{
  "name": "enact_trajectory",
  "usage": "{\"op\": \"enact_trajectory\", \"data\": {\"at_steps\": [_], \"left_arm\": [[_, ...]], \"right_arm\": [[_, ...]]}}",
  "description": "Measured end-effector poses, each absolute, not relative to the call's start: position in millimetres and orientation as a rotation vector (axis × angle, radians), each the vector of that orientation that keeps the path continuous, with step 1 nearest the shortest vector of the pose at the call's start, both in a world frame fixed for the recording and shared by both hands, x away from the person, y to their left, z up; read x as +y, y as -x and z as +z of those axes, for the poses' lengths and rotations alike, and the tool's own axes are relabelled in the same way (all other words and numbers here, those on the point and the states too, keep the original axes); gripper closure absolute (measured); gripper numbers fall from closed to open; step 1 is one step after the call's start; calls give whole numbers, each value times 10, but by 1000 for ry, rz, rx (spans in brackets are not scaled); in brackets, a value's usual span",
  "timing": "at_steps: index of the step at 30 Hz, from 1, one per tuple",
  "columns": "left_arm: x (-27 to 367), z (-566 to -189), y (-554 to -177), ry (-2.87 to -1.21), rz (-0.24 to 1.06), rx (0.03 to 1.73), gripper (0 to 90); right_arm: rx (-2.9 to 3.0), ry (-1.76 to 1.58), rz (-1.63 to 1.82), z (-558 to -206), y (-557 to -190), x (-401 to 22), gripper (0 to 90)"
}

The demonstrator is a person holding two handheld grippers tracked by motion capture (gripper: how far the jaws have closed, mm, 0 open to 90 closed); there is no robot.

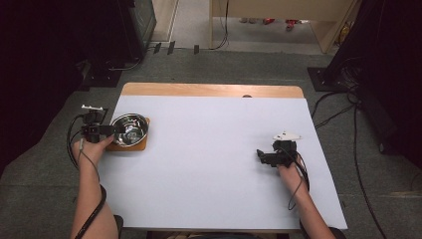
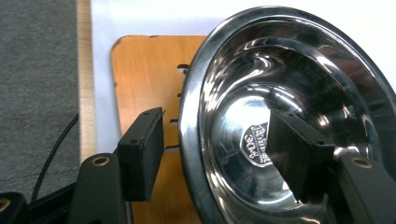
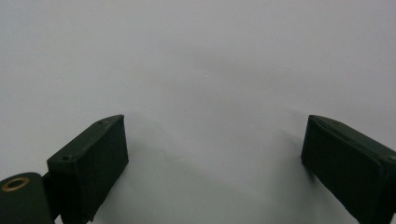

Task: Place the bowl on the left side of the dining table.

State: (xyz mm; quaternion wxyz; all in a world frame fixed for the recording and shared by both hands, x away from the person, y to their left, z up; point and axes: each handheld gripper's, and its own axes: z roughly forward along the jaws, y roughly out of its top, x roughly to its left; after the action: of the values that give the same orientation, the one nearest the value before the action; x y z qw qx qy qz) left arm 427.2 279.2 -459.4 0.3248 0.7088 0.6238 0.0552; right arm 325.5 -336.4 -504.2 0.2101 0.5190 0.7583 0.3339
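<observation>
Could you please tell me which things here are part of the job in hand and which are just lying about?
In play:
steel bowl, its rim between the open left tongs
wooden board under the bowl

Not in play:
right tongs, open over the bare white tabletop

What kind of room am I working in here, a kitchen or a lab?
Likely a lab or recording workspace, not a kitchen: a white-covered table on grey carpet, loose cables across the floor, and dark equipment stands at the sides.

Hand-held gripper (image 2: 217, 154) astride steel bowl (image 2: 289, 93) rim
</observation>
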Motion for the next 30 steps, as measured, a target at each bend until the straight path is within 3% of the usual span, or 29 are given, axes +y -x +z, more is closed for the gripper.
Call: {"op": "enact_trajectory", "data": {"at_steps": [30], "left_arm": [[2894, -4173, -3979, -1737, 206, 1660, 351]], "right_arm": [[2108, -1445, 927, -5041, -3253, -3364, 68]]}}
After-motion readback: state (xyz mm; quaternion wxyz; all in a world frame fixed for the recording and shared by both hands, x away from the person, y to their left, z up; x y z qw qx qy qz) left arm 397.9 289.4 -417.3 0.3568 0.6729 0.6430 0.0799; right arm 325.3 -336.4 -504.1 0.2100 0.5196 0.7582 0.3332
